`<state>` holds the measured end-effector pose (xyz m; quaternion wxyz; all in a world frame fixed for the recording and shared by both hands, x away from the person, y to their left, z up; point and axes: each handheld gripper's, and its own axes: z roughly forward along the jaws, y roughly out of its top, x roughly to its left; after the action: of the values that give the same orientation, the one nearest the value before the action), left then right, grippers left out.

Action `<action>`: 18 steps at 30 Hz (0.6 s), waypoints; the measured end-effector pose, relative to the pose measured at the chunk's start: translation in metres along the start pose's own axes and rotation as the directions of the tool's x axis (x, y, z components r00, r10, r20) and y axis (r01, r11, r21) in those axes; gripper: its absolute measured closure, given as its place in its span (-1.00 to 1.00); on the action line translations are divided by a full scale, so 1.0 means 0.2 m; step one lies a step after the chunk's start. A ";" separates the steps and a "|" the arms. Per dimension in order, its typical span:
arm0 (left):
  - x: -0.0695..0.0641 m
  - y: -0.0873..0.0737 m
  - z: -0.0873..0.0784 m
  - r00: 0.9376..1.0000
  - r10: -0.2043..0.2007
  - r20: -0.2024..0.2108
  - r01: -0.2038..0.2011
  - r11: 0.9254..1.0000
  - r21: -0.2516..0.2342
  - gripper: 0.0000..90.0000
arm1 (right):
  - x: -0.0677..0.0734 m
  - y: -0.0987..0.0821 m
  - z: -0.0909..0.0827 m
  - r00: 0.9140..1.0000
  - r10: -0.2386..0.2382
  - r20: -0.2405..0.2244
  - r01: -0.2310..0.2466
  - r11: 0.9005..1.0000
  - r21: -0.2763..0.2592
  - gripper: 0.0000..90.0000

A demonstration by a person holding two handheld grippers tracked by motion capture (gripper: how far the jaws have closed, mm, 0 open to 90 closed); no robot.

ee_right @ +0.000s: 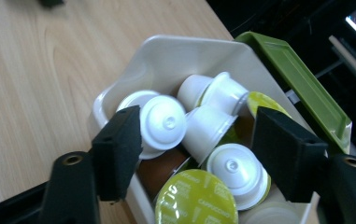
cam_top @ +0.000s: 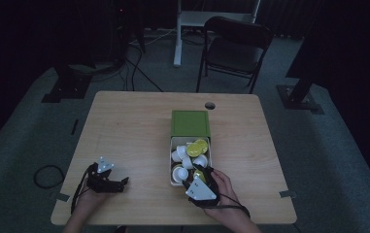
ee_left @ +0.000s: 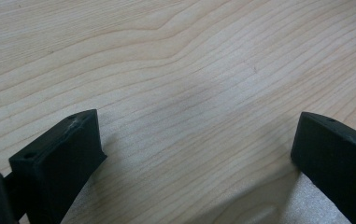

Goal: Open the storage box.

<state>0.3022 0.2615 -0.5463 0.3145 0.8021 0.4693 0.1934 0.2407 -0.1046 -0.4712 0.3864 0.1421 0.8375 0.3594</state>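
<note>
A cream box (cam_top: 172,145) (ee_right: 175,53) full of coffee capsules stands right of the table's centre. Its green lid (cam_top: 190,123) (ee_right: 297,74) lies against its far end. The capsules are white cups (ee_right: 166,122) and ones with yellow-green foil tops (ee_right: 195,198) (cam_top: 197,145). My right gripper (cam_top: 197,180) (ee_right: 199,144) hangs open over the box's near end, jaws spread on either side of the white capsules, gripping nothing. My left gripper (cam_top: 117,183) (ee_left: 196,149) rests open low over bare wood at the table's near left, nothing between its jaws.
The wooden table (cam_top: 134,136) has a cable hole (cam_top: 210,105) near its far edge. A dark folding chair (cam_top: 233,48) and a white desk leg (cam_top: 177,39) stand beyond it. Cables (cam_top: 49,174) lie on the floor at the left.
</note>
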 end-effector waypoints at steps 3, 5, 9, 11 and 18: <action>0.00 0.00 0.00 1.000 0.000 0.000 0.000 1.000 0.000 -0.95 | -0.04 -0.01 -0.01 0.999 0.040 0.023 -0.040 0.999 -0.028 -0.34; 0.00 0.00 0.00 1.000 0.000 0.000 0.000 1.000 0.000 -0.95 | -0.07 -0.01 -0.01 0.996 0.080 0.027 -0.079 0.996 -0.048 -0.35; 0.00 0.00 0.00 1.000 0.000 0.000 0.000 1.000 0.000 -0.95 | -0.12 -0.02 -0.02 0.988 0.149 0.037 -0.145 0.985 -0.094 -0.51; 0.00 0.00 0.00 1.000 0.000 0.000 0.000 1.000 0.000 -0.95 | -0.14 -0.03 -0.03 0.982 0.185 0.042 -0.180 0.978 -0.109 -0.57; 0.00 0.00 0.00 1.000 0.000 0.000 0.000 1.000 0.000 -0.95 | -0.22 -0.05 -0.04 0.951 0.308 0.042 -0.299 0.944 -0.139 -0.64</action>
<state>0.3022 0.2615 -0.5463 0.3144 0.8022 0.4693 0.1933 0.2639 -0.1394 -0.4508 0.3611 0.2551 0.7676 0.4639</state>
